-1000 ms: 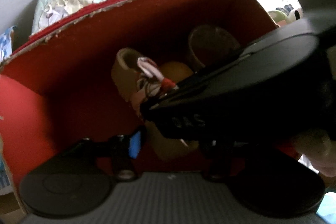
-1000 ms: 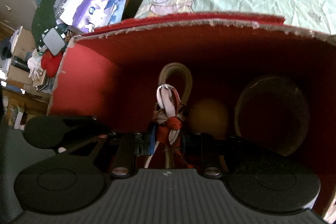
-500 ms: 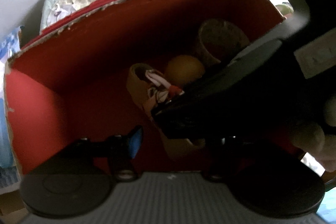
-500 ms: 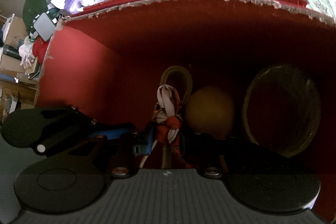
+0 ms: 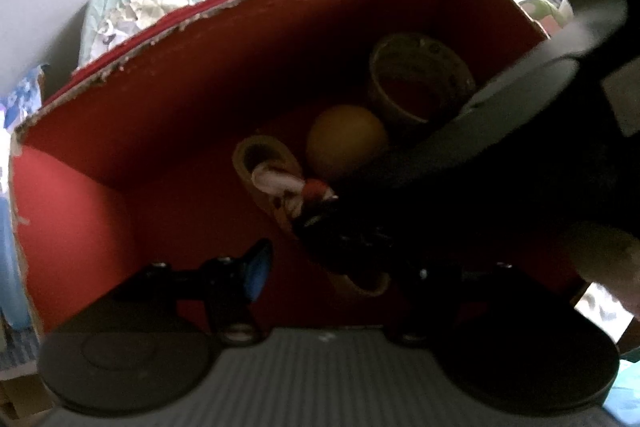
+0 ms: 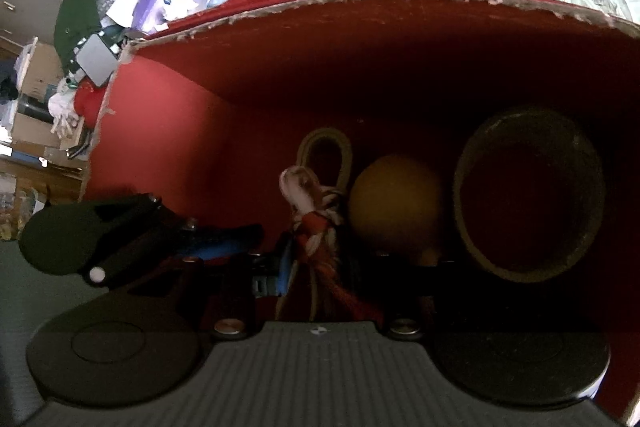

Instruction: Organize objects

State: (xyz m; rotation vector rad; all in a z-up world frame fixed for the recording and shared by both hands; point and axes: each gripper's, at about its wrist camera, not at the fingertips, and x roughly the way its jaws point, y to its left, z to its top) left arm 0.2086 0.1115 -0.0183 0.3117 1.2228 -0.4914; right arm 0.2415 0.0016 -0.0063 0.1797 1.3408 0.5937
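Counted inside one red cardboard box (image 6: 168, 131): one yellow ball (image 6: 394, 211), one large tape roll (image 6: 528, 199), one tan loop strap (image 6: 325, 157), one red-and-white knotted cloth (image 6: 316, 215). Two hand-held grippers seen.

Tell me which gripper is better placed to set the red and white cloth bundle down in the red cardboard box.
The right gripper: the red and white cloth bundle sits between its fingers, low inside the red cardboard box. The left gripper is open and carries nothing.
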